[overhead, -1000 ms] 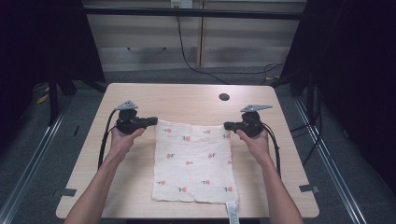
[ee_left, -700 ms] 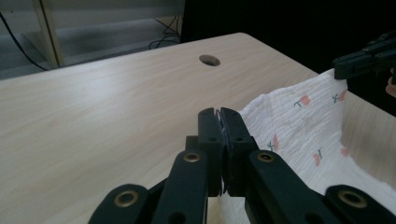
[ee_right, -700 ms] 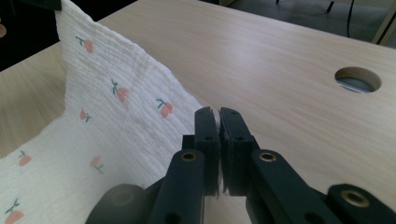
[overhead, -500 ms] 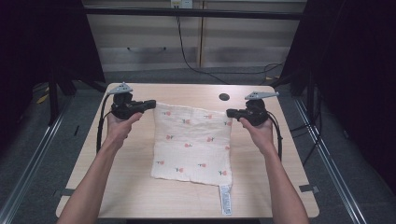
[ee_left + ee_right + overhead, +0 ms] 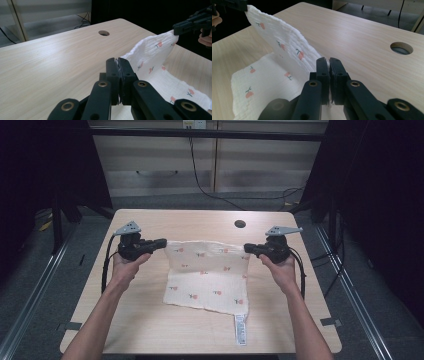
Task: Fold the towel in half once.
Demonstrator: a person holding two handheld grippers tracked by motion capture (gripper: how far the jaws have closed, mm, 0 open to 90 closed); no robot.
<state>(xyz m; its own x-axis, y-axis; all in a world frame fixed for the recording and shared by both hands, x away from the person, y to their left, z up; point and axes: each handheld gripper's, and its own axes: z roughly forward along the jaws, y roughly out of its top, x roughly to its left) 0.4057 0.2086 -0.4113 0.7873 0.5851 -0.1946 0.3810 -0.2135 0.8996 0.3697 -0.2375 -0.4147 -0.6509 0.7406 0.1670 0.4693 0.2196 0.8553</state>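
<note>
A white cloth printed with small red cherries is stretched between both grippers, its far edge raised off the wooden table and its near half lying flat. My left gripper is shut on the cloth's far left corner. My right gripper is shut on the far right corner. In the left gripper view the cloth runs off to the other gripper at the upper right. In the right gripper view the cloth rises as a sheet toward the upper left. A white label hangs from the near right corner.
A round cable hole is set in the table toward the far right, behind the cloth. Bare wood surrounds the cloth. Dark floor, metal rails and a cabinet with a trailing cable lie beyond the table's edges.
Both grippers have moved toward the far side of the table and risen, lifting the cloth's far edge and dragging the cloth with its label away from the near edge.
</note>
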